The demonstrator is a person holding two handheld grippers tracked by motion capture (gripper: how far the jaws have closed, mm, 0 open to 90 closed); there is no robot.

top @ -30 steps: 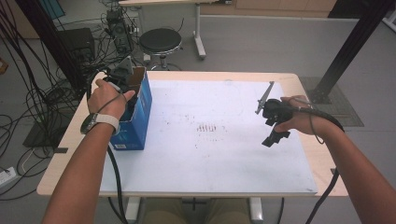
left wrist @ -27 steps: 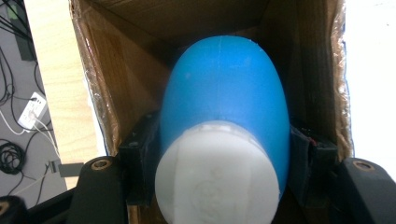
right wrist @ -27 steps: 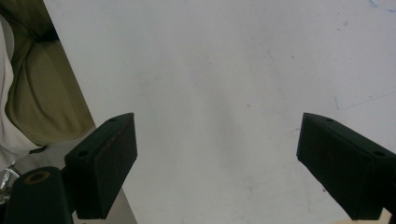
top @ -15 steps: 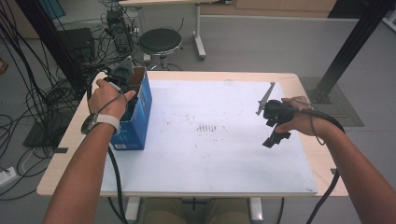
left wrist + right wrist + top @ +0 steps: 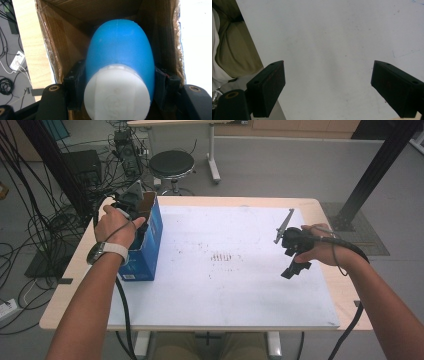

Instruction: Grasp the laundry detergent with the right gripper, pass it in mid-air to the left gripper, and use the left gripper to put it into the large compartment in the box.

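Note:
A blue bottle (image 5: pixel 120 52) with a white cap (image 5: pixel 117 92) lies inside an open blue cardboard box (image 5: pixel 150 237) at the table's left side. My left gripper (image 5: pixel 117 87) reaches down into that box (image 5: pixel 62 45) and is shut on the bottle, one jaw pressed against each side just behind the cap. In the high view the left gripper (image 5: pixel 131 202) is half hidden by the hand and the box's rim. My right gripper (image 5: pixel 292 270) hovers over the white sheet at the right. Its jaws (image 5: pixel 328 87) stand wide apart with nothing between them.
A white sheet (image 5: pixel 225 285) covers most of the wooden table (image 5: pixel 80 270). Faint dark marks (image 5: pixel 222 256) sit near the sheet's middle. Behind the table stand a round stool (image 5: pixel 171 165) and tangled cables (image 5: pixel 30 215) on the floor at the left.

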